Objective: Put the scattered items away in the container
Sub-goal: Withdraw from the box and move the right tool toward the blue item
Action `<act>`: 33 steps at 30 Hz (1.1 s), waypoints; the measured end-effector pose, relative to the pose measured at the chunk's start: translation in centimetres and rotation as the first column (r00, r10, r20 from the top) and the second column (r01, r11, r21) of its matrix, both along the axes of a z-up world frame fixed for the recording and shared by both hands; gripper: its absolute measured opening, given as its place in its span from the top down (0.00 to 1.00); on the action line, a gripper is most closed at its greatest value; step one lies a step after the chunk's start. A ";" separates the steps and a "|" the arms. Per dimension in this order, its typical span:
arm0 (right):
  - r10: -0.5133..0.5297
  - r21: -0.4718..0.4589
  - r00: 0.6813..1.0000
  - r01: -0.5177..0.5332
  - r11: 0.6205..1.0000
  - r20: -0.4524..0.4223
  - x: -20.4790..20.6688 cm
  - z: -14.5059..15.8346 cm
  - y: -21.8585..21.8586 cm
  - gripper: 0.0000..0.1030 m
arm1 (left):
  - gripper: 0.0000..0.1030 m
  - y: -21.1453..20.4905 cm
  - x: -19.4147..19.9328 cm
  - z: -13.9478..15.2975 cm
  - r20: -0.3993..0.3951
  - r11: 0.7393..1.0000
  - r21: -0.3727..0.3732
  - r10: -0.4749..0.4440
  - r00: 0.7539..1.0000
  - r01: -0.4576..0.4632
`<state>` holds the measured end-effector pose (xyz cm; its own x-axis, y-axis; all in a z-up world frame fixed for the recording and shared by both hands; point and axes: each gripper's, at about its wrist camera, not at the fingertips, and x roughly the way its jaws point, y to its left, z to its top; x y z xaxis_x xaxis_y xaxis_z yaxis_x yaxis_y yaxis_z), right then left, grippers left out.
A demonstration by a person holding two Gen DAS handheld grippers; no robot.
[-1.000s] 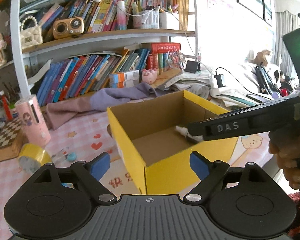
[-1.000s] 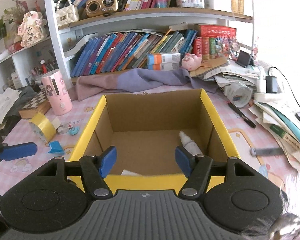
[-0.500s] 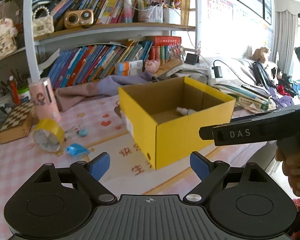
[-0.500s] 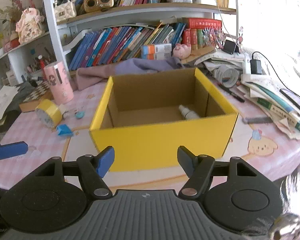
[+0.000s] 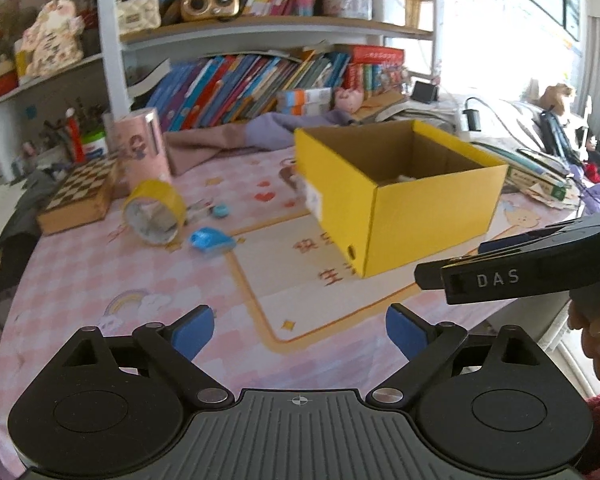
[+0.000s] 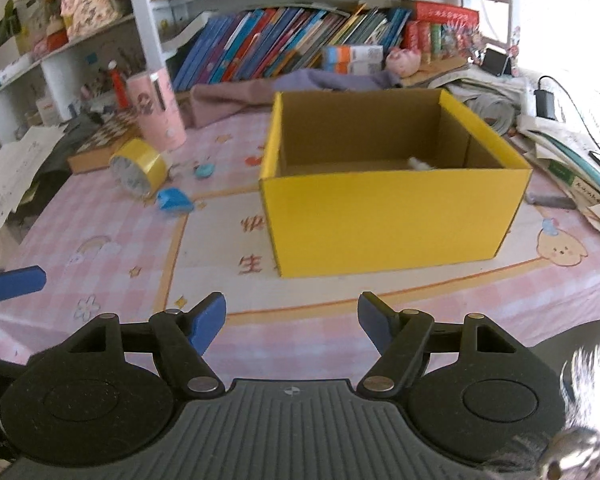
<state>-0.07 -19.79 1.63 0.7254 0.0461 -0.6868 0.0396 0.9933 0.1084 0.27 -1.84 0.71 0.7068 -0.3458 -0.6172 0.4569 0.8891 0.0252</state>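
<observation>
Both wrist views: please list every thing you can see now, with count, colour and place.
box: 1, yellow outside, brown inside, open, middle of the table.
small bottle: 1, white, inside the box, mostly hidden by its near wall.
tape roll: 1, yellow, left of the box, on its edge.
blue item: 1, blue, on the table in front of the tape roll.
small round item: 1, light blue, right of the tape roll.
pink cylinder: 1, pink, upright behind the tape roll.
chessboard box: 1, brown and checkered, far left.
cloth: 1, purple, behind the box.
books: many, mixed colours, on the shelf.
table: 1, pink checked cover.
left gripper: 1, black with blue pads, open, empty.
right gripper: 1, same, open, empty.
</observation>
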 end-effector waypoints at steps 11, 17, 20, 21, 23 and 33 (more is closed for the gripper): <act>0.076 -0.011 0.997 -0.076 0.997 -0.010 0.3 -0.1 2.7 0.27 | 0.08 3.0 -0.2 -0.4 -0.024 0.994 0.000 0.105 0.994 -0.105; 0.138 -0.019 0.990 -0.138 0.990 -0.009 1.0 0.2 4.3 0.25 | 0.07 4.2 -0.2 -0.1 -0.011 0.987 -0.006 0.160 0.987 -0.160; 0.164 -0.024 0.986 -0.164 0.986 -0.008 1.2 0.2 5.0 0.25 | 0.07 4.6 -0.3 0.0 -0.008 0.985 -0.003 0.175 0.985 -0.175; 0.171 -0.025 0.985 -0.171 0.985 -0.008 1.3 0.3 5.1 0.25 | 0.07 4.7 -0.3 0.0 -0.006 0.984 -0.002 0.180 0.984 -0.180; 0.185 -0.025 0.983 -0.185 0.982 -0.009 1.5 0.3 5.5 0.25 | 0.07 5.0 -0.3 0.1 -0.004 0.982 -0.003 0.191 0.982 -0.191; 0.272 -0.038 0.962 -0.272 0.961 -0.018 2.6 0.1 7.6 0.25 | 0.07 6.4 -0.2 0.0 0.003 0.968 -0.011 0.249 0.968 -0.249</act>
<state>2.54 -12.19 1.72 0.6805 0.2130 -0.7011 -0.2317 0.9703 0.0698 0.04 4.54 0.74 0.7739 -0.1651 -0.6113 0.2210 0.9751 0.0164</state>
